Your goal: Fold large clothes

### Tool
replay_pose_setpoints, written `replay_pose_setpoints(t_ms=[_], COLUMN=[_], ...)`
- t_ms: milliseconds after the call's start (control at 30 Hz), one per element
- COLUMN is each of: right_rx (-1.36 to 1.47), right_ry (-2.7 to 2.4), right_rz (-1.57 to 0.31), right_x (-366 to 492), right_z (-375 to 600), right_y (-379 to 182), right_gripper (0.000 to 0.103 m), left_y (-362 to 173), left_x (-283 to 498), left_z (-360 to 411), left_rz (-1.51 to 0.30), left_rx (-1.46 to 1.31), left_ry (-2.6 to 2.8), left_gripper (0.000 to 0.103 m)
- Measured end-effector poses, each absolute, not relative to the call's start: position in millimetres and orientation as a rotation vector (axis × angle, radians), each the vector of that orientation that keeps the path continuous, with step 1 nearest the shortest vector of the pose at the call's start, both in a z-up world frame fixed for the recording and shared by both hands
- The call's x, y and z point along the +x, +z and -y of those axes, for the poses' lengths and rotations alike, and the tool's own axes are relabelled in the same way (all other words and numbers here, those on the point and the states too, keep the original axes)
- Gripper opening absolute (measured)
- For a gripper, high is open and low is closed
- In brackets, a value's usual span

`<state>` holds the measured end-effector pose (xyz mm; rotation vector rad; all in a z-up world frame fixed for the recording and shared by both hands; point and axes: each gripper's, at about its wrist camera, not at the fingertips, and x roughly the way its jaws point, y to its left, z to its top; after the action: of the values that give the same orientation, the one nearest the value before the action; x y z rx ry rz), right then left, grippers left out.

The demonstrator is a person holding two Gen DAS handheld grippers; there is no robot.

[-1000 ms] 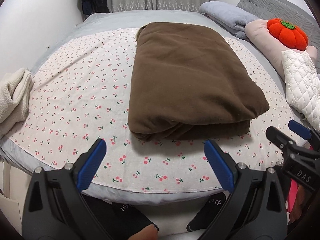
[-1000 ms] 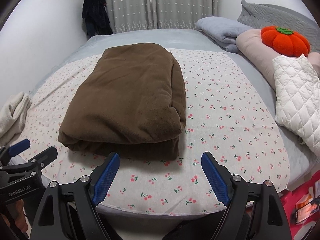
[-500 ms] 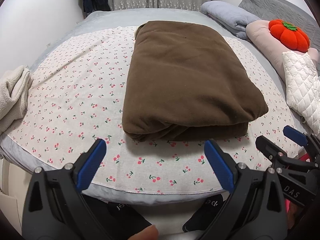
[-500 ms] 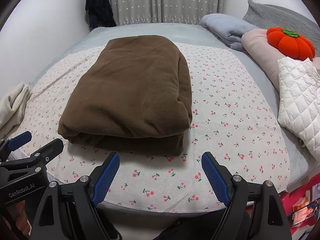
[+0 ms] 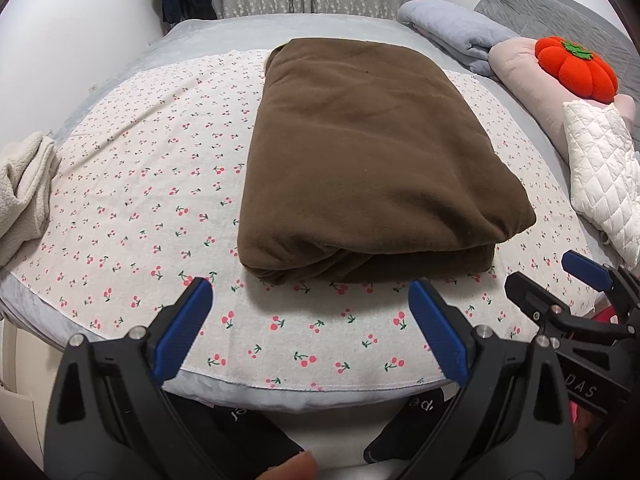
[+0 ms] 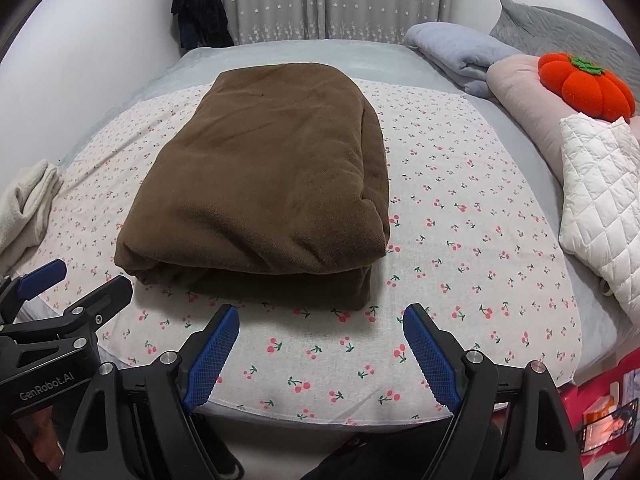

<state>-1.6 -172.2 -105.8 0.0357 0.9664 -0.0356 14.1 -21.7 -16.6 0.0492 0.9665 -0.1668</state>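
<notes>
Beyond both spread grippers [image 5: 310,312] lies folded brown blanket [image 5: 368,160].

The inner layers of the folded brown fleece garment [image 5: 372,152] are hidden under its top fold; what kind of garment it is cannot be told. Left of it, the cream fuzzy cloth [image 5: 22,192] is cut off by the frame's edge. Right of it, the white quilted cloth [image 6: 600,208] runs out of frame. The white print on the black slippers [image 5: 244,420] below it is partly hidden.
</notes>
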Motion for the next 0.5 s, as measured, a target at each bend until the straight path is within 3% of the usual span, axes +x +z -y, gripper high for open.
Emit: replay_pose_setpoints(t_ms=[500], right_rx=[0.041], right_ry=[-0.029], right_rz=[-0.970], right_x=[-1.8], right_z=[170.1], right_y=[-104.9], right_gripper=[0.086], left_y=[-18.5], left_x=[15.0], left_z=[20.9], left_rz=[-0.978], left_rx=[0.043], left_ry=[-0.170], left_gripper=[0.098])
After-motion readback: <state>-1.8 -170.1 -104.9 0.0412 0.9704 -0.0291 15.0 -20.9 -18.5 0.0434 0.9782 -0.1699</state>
